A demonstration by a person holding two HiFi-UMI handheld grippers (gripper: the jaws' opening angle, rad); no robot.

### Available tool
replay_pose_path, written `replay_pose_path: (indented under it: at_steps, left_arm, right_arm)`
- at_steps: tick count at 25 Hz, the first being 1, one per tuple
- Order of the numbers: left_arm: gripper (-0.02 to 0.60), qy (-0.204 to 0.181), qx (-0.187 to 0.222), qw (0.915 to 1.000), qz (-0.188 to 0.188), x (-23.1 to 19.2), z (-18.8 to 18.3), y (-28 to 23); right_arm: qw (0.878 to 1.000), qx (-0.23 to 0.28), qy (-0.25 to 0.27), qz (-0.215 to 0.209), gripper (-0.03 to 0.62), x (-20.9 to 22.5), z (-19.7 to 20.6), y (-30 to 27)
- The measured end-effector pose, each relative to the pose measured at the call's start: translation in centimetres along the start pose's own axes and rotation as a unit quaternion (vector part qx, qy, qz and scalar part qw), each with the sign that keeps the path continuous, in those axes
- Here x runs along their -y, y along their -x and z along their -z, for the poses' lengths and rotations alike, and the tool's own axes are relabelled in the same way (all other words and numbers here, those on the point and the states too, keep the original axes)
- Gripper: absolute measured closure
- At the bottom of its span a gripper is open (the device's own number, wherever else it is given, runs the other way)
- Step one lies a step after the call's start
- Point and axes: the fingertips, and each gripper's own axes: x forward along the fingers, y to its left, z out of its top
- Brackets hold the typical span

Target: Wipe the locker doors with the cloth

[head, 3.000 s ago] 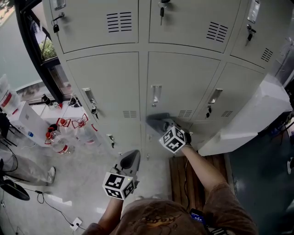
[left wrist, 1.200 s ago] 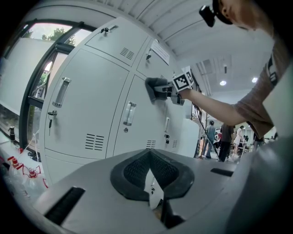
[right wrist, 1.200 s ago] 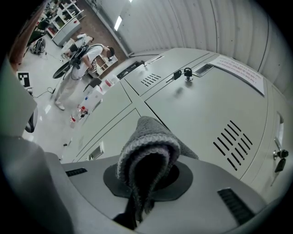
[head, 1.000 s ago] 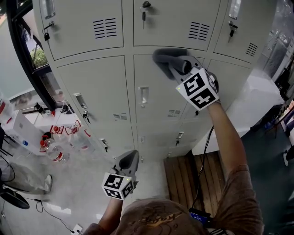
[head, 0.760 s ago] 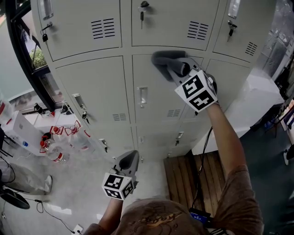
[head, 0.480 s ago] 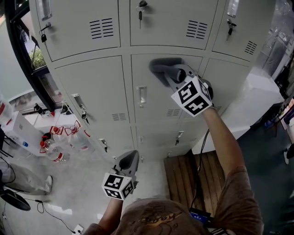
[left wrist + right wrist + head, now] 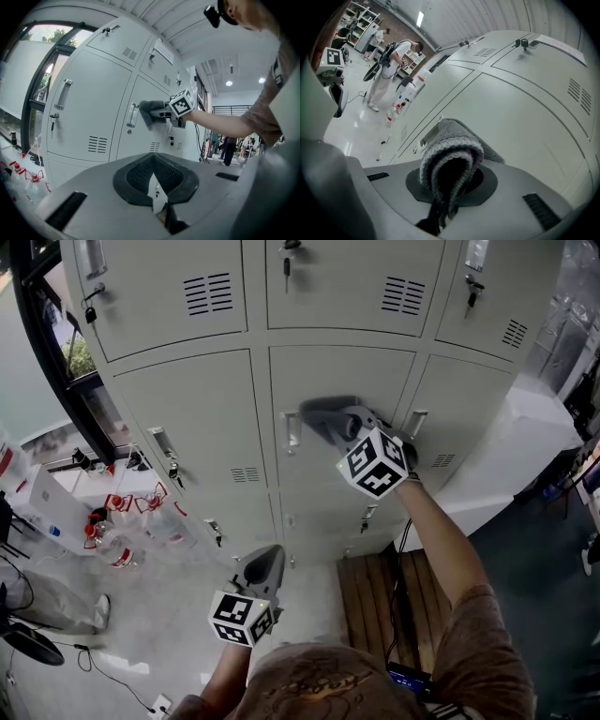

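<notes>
wiping in hand: right gripper (image 7: 349, 424) clamped on cloth (image 7: 323, 415), pressed to middle locker door (image 7: 342, 371). left gripper (image 7: 265, 568) closed, empty. next likely: sweep unwiped panel, keep pressure.

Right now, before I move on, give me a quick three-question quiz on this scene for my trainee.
1. Which holds the cloth? A) left gripper B) right gripper C) neither
2. True or false: the cloth is pressed on a top-row locker door.
3. Fill in: in the head view, on the centre door, the cloth lies just right of the door's ____.
Key: 1 B. 2 False, it is on the middle-row centre door. 3 handle.
</notes>
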Motion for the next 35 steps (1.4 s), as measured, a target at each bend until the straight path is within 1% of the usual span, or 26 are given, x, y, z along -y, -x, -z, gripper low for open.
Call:
replay_pose_path:
  at_steps: [8, 19, 30, 35]
  left_arm:
    - [0.58, 0.0, -0.002, 1.0, -0.006, -0.1, 0.2, 0.4]
    - [0.58, 0.002, -0.004, 0.9997, -0.025, -1.1, 0.4, 1.5]
    - [0.58, 0.004, -0.005, 0.9993, -0.037, -1.5, 0.5, 2.2]
    - [0.58, 0.005, -0.007, 0.9993, -0.035, -1.3, 0.7, 2.4]
  right_arm:
    - [0.999, -0.029, -0.009, -0.031, 0.562, -4.7, 3.6, -2.2]
    - [0.993, -0.08, -0.031, -0.076, 0.562, -11.8, 9.4, -5.4]
    - [0.986, -0.122, -0.04, -0.102, 0.562, -15.5, 12.9, -7.0]
    - [0.984, -0.134, -0.041, -0.112, 0.562, -16.7, 13.8, -6.3]
